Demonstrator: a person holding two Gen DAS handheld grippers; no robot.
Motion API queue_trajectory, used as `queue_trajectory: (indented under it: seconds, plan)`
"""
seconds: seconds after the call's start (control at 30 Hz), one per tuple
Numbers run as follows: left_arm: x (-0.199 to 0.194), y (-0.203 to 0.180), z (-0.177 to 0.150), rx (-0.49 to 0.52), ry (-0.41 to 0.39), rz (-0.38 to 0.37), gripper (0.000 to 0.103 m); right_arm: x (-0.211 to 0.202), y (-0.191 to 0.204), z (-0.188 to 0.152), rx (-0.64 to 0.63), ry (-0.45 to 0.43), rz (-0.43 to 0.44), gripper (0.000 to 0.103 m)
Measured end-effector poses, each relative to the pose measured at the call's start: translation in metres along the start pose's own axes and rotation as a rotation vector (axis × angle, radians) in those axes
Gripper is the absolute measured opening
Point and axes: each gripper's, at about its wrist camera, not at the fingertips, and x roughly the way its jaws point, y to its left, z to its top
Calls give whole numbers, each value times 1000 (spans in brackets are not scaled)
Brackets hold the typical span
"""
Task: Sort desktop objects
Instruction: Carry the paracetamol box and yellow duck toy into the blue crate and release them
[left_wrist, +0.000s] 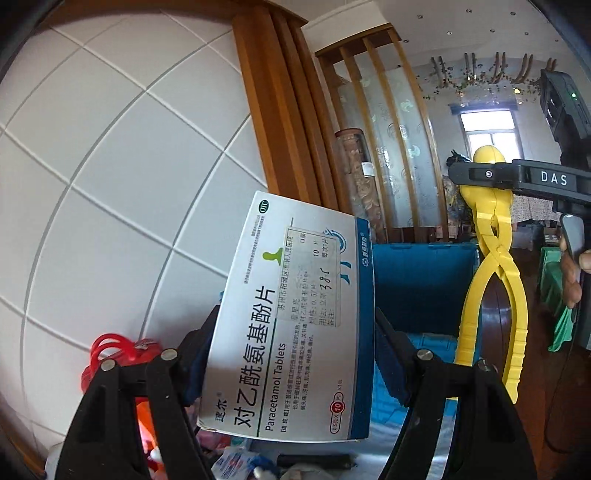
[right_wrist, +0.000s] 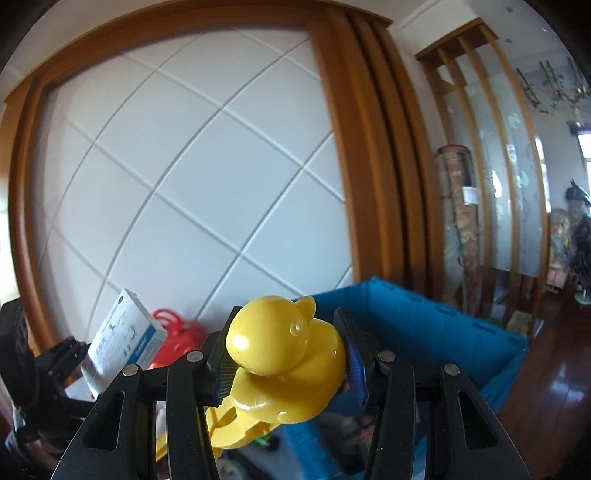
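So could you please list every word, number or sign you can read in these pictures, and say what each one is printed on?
"对乙酰氨基酚片" – medicine box, held in the left gripper
"Paracetamol Tablets" – same box
"OTC" – oval sign at the box's top corner
"10" – red circle near the box's bottom edge
"38.5" – handwritten on the box's sticker, roughly legible
"DAS" – right gripper, closed on the yellow duck tongs
The box's fine print and the rest of the sticker: too small to read.

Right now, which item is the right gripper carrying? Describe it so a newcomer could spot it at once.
Start from the blue storage bin below the white quilted wall panel. In front of the bin, the right gripper clamps a yellow duck-shaped tong by its rounded duck head, long scissor handles hanging below. Unlike the flat white-and-blue paracetamol box in the left gripper, it is glossy, all yellow and rounded.
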Motion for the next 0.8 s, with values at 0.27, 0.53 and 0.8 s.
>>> queue_trajectory:
  seconds: [0.27,0.53,0.8]
  plan:
    - [113,-49,78,-26,34,-31,74,84,-111,53,43,59,-68,48]
    - [216,-64,111,-63,136,89,89,173,-184,65,83,191,-143,63]
    - [223,-75,101,-64,122,166,100,170,-191,64,19,154,-104,81]
